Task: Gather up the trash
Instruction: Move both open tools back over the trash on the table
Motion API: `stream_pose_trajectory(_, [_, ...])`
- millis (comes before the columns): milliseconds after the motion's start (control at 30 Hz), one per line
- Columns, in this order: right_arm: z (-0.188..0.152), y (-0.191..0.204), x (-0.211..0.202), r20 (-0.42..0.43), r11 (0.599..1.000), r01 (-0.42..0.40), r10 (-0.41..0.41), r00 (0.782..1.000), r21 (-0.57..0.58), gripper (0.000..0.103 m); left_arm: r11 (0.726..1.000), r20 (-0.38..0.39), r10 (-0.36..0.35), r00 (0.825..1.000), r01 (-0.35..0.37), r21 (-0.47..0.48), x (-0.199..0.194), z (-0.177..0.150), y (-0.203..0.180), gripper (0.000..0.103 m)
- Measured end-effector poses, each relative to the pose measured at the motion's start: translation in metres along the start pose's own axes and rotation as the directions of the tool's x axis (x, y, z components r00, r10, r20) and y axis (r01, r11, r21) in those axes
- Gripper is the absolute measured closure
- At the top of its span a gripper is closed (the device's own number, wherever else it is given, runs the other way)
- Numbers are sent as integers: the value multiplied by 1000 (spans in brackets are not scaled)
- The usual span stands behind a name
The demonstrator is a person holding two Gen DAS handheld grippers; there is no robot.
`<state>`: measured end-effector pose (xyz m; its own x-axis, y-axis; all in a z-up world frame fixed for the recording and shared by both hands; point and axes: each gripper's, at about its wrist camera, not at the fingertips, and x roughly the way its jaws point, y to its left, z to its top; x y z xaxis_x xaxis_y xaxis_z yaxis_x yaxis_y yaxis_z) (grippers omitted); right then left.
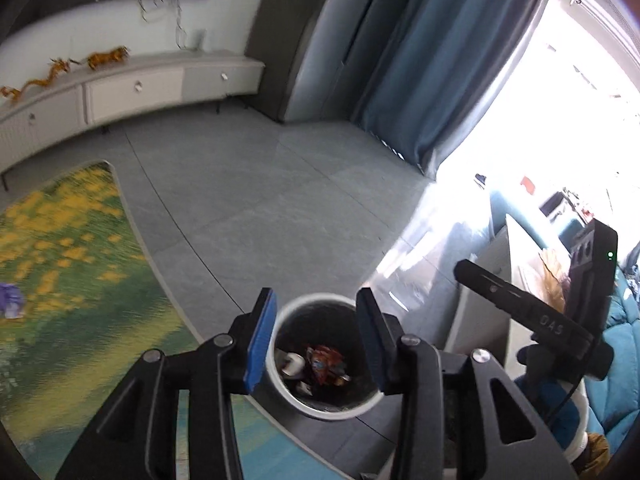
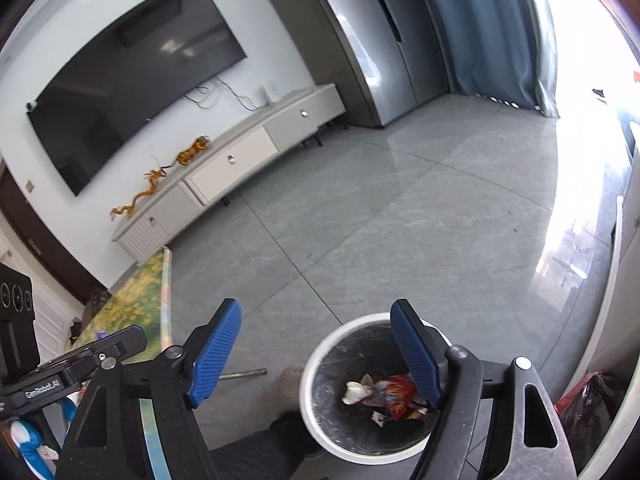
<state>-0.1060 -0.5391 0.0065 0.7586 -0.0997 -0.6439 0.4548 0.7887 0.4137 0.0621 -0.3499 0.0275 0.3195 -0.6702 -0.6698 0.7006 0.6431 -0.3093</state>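
wide grey tiled floor [image 2: 400,208] lies bare ahead, bounded by the patterned tabletop [image 1: 60,280] edge on the left. both grippers tilt down over the white bin [image 1: 320,410], left gripper [image 1: 316,344] and right gripper [image 2: 316,354] fingers parted, empty; crumpled wrappers [image 2: 394,394] lie inside it

The right pad of the right tongs [image 2: 316,354] covers part of the red wrapper [image 2: 396,394] in the white bin [image 2: 320,360], and the scraps beside it are too small to name. In the left view the bin's [image 1: 316,302] near rim sits behind both pads. A purple scrap [image 1: 11,300] on the rug [image 1: 72,240] is blurred. The window [image 1: 580,100] side is blown out white.
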Motion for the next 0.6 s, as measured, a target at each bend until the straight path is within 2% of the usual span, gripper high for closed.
stream_pose_trajectory(167, [4, 40, -21, 54, 996, -34, 38, 998, -80, 16, 996, 67, 87, 994, -88, 10, -49, -3, 20, 62])
stream_pose_trajectory(267, [4, 67, -34, 88, 990, -50, 61, 994, -129, 7, 991, 118, 132, 984, -131, -19, -78, -7, 36, 50])
stream_pose_trajectory(300, [4, 78, -39, 98, 987, -51, 66, 993, -150, 5, 988, 136, 152, 979, -150, -27, -89, -8, 41, 49])
stream_pose_trajectory(433, [0, 111, -46, 101, 972, -79, 104, 990, -222, 0, 977, 177, 212, 961, -205, -58, -126, -18, 63, 49])
stream_pose_trajectory(600, [-8, 151, -56, 119, 946, -109, 152, 981, -307, 0, 960, 199, 278, 940, -264, -93, -160, -36, 90, 49])
